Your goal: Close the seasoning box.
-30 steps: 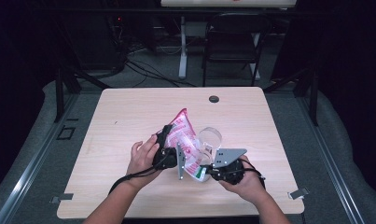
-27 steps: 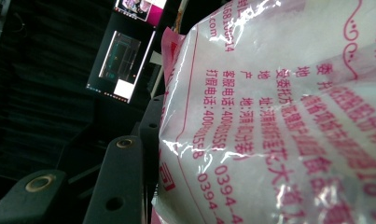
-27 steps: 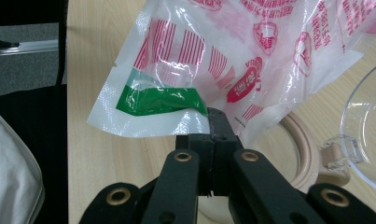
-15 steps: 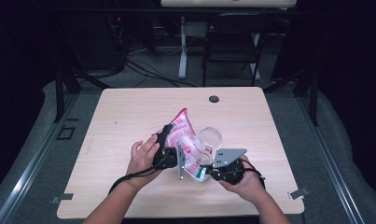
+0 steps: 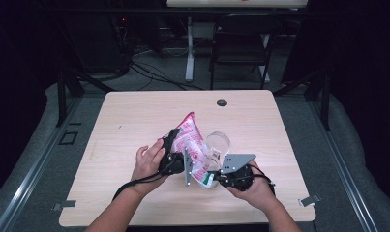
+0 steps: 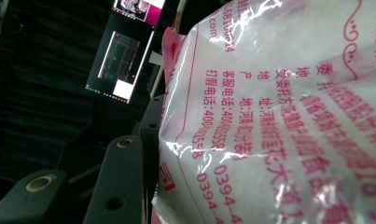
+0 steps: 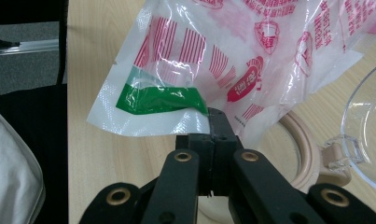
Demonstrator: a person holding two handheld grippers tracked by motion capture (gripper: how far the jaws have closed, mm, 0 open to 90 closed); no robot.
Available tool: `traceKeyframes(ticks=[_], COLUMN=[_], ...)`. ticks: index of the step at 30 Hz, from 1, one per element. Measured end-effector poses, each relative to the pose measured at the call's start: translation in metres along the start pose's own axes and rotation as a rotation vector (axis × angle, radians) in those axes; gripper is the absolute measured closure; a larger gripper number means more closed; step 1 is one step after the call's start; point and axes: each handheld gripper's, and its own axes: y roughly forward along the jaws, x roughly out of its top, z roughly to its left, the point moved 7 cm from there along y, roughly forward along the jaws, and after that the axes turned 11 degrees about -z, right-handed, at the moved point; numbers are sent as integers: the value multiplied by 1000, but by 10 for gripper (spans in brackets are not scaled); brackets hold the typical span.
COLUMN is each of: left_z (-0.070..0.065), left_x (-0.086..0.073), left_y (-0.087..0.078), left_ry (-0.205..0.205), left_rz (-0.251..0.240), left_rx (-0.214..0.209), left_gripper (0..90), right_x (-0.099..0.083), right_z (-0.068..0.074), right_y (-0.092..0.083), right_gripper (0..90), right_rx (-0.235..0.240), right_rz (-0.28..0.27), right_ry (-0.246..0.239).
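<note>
Change: none to speak of; against the frames a second and half a second ago, bag, both hands and both grippers sit in the same places. A held pose, not a move.
Bag: pink-and-white printed plastic bag, raised off the table at mid-front, one corner pointing up and away from the person.
Left gripper: clenched on the bag's left edge; in the left gripper view the film lies pressed against the black jaw.
Right gripper: jaws closed, pinching the bag's lower edge by the green band.
Jar: clear container lying just beside the bag on the right; its beige-rimmed opening sits under the bag in the right gripper view. Lid hinged open, as far as I can tell.
Contents: white mass in the bag, probably granular; no flow seen.
Reading: stillness suggests a steady two-point grip before tipping or tearing. Bag mouth not visibly open, so pouring likely not begun.
</note>
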Motion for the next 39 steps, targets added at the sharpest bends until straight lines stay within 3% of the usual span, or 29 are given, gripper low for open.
traceKeyframes(ticks=[39], left_z=[2], left_x=[3], left_y=[1], left_ry=[12], left_rz=[-4], left_rx=[7], left_gripper=[594], right_x=[-1], right_z=[-1], right_y=[0], right_gripper=[900], right_rx=[-6], right_rz=[3], right_ry=[-6])
